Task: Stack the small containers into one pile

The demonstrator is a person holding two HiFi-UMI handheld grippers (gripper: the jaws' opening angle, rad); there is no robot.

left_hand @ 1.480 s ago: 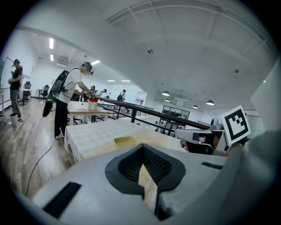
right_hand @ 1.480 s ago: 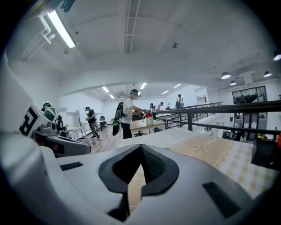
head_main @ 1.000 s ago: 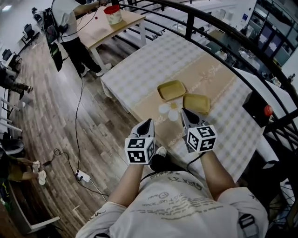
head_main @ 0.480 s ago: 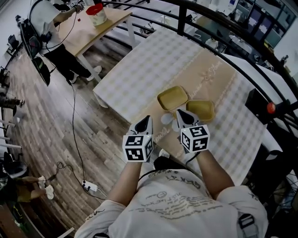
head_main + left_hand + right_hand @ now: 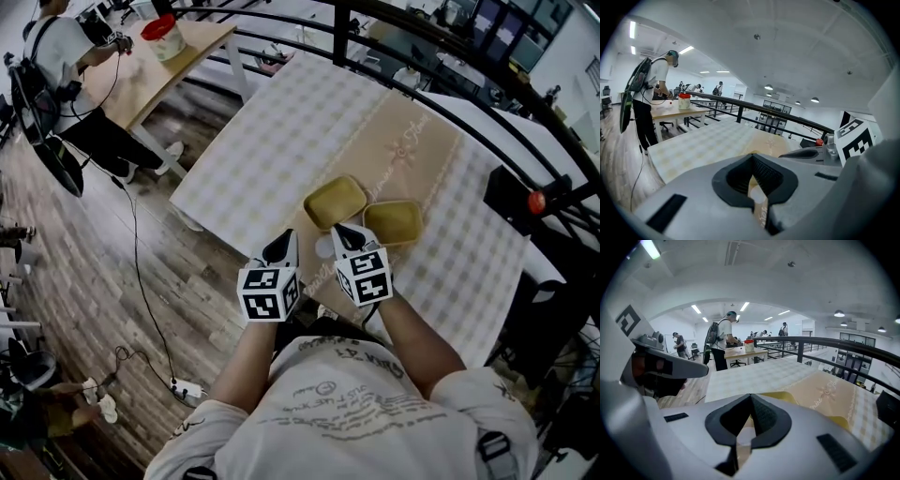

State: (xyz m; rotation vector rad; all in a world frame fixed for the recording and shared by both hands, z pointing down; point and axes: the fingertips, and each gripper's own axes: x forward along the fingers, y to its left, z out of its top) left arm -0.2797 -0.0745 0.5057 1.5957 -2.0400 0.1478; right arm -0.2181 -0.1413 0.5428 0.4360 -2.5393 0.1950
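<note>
Over the surface's (image 5: 281, 141) near edge, left gripper (image 5: 286, 246) and right gripper (image 5: 339, 230) hover empty, jaws closed. A white cup (image 5: 324, 247) sits between them, just before two yellow trays (image 5: 336, 201). We judge it light, thin-walled and slippery, so pinch one wall at the rim, gently.

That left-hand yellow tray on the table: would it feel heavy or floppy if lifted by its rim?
Probably light: the left yellow tray looks shallow and thin-walled. Likely stiff, since its raised edge holds a neat square shape. Sitting flat on the tablecloth, it should slide rather than roll if pushed.
</note>
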